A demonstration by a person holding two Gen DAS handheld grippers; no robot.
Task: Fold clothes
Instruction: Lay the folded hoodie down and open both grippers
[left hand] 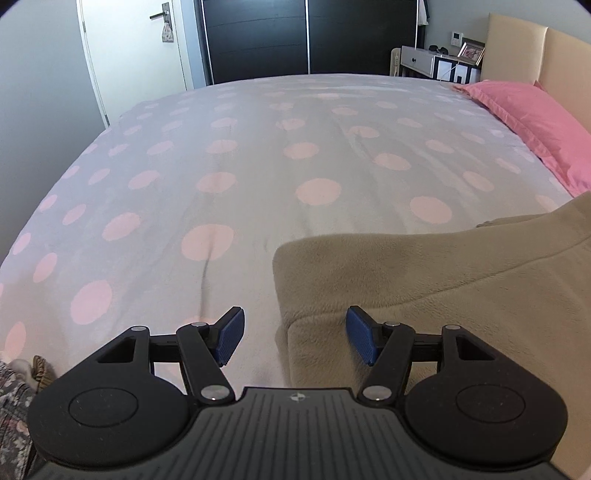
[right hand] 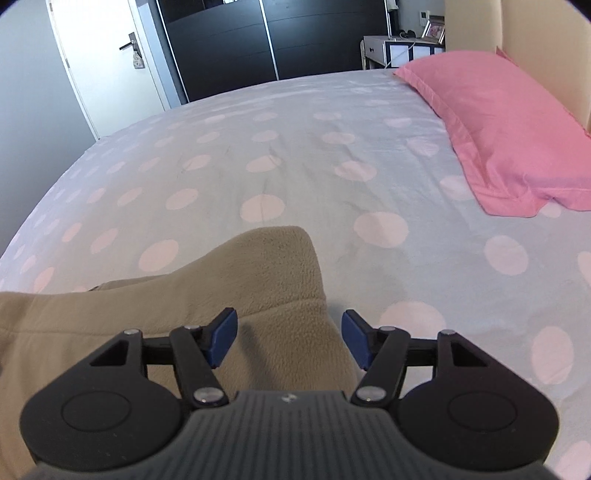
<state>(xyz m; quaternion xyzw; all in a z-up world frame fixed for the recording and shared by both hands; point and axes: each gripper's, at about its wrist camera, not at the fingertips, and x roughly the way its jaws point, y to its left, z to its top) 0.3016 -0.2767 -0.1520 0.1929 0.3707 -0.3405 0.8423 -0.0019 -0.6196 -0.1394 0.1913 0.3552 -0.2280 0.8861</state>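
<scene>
A beige fleece garment lies on the polka-dot bedspread, its folded left edge running between the fingers of my left gripper. That gripper stands open above the edge, and its blue pads touch no cloth. In the right wrist view the same fleece ends in a rounded corner pointing away from me. My right gripper hangs open over the fleece's right edge, with fabric below the gap but the pads apart from it.
A pink pillow lies at the right by the beige headboard. A dark wardrobe, a white door and a small white table stand beyond the bed. Patterned cloth shows at the lower left.
</scene>
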